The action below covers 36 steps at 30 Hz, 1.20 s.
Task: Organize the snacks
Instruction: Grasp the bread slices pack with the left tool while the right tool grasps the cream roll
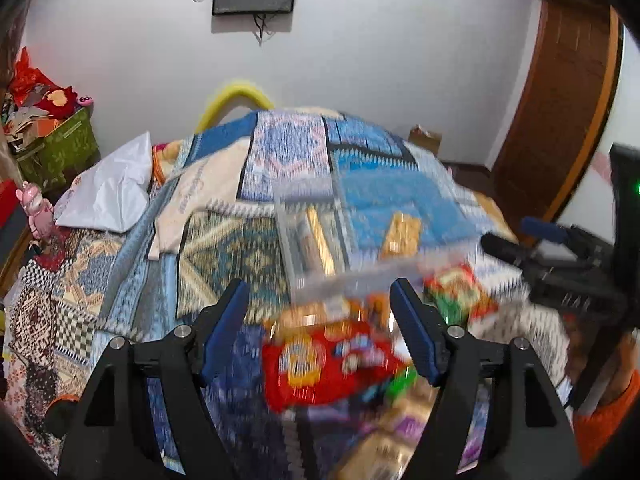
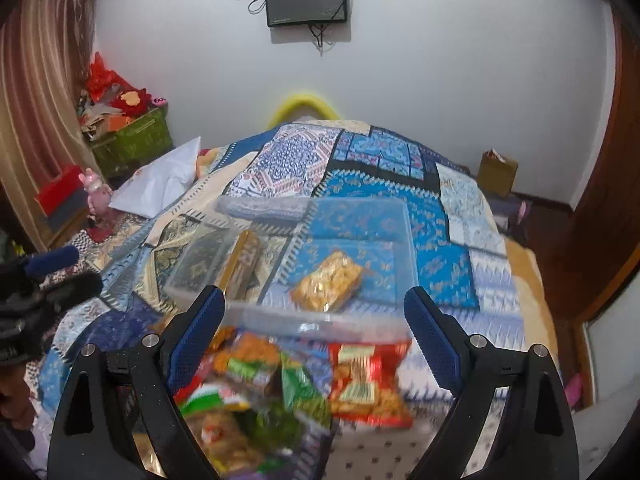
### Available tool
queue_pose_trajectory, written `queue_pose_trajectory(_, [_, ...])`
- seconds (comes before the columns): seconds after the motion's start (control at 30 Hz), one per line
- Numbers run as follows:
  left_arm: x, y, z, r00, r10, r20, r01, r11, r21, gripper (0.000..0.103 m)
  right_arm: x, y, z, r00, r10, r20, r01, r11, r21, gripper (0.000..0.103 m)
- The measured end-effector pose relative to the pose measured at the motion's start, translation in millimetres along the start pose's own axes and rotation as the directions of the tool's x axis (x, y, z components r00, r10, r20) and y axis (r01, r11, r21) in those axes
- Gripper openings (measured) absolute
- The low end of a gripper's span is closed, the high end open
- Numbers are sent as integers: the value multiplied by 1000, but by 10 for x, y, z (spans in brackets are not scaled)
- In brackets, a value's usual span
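Both hand-held grippers hang over a bed [image 2: 460, 208] with a patchwork cover, each pointing down and forward. The left hand-held gripper [image 1: 320, 320] has its jaws spread with nothing between the pads; a red packet [image 1: 320, 364] lies just below and ahead of it, blurred. The right hand-held gripper [image 2: 316, 320] is also spread wide and empty.

The snacks [image 2: 280, 392] sit in a loose pile on the bed at the near edge, directly under both grippers. Beyond the pile, touching or nearly touching it, lies a clear tray [image 2: 404, 240] with its long axis across the view. It holds 1 yellow packet [image 2: 326, 280] on the right and a gold bar [image 2: 244, 264] on the left.

The red packet lies nearer the left gripper, and the tray is straight ahead of it, so a short forward carry looks enough.
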<state>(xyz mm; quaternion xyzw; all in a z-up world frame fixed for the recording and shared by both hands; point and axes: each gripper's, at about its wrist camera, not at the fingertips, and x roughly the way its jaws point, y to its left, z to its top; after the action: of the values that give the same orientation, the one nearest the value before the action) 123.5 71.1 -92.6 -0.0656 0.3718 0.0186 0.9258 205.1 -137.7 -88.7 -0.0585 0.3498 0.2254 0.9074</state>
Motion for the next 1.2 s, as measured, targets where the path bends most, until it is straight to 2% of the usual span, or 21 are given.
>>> queue_pose_trajectory(0.13, [14, -2, -324, 998, -1, -61, 2, 1000, 12, 73, -104, -22, -289, 1000, -6, -19, 6, 1000, 19, 90])
queue_pose_trajectory(0.3, [-16, -71, -683, 993, -25, -112, 26, 1000, 4, 73, -196, 57, -630, 998, 29, -61, -27, 999, 34, 90])
queue_pose_trajectory(0.5, [-57, -192, -938, 986, -65, -151, 63, 998, -18, 73, -164, 293, -988, 988, 84, -128, -83, 996, 15, 90])
queue_pose_trajectory(0.67, [-72, -212, -1074, 982, -78, -173, 71, 997, -42, 73, 22, 431, -1196, 975, 106, -198, -110, 994, -11, 89])
queue_pose_trajectory(0.7, [-72, -203, -1105, 981, -78, -179, 70, 996, -53, 73, 48, 433, -1223, 971, 118, -206, -121, 993, -2, 87])
queue_pose_trajectory(0.77, [-69, -197, -1141, 979, -78, -191, 68, 996, -61, 73, 124, 433, -1260, 958, 165, -234, -164, 986, 21, 75])
queue_pose_trajectory(0.8, [-67, -202, -1158, 978, -76, -195, 65, 996, -62, 73, 140, 445, -1278, 953, 181, -245, -179, 983, 29, 65])
queue_pose_trajectory(0.87, [-63, -222, -1171, 977, -76, -201, 65, 996, -59, 73, 150, 444, -1293, 943, 223, -246, -219, 975, 45, 56])
queue_pose_trajectory(0.93, [-56, -267, -1180, 975, -82, -205, 72, 996, -58, 73, 116, 447, -1291, 933, 265, -244, -260, 964, 52, 36])
queue_pose_trajectory(0.97, [-49, -296, -1184, 974, -88, -209, 78, 995, -58, 73, 94, 456, -1298, 931, 272, -242, -268, 962, 52, 35])
queue_pose_trajectory(1.07, [-12, -381, -1197, 969, -104, -224, 95, 994, -51, 73, -21, 454, -1328, 948, 241, -208, -243, 970, 12, 29])
queue_pose_trajectory(1.2, [54, -461, -1204, 969, -91, -229, 81, 995, -53, 82, -166, 358, -1374, 962, 209, -177, -212, 977, 4, 26])
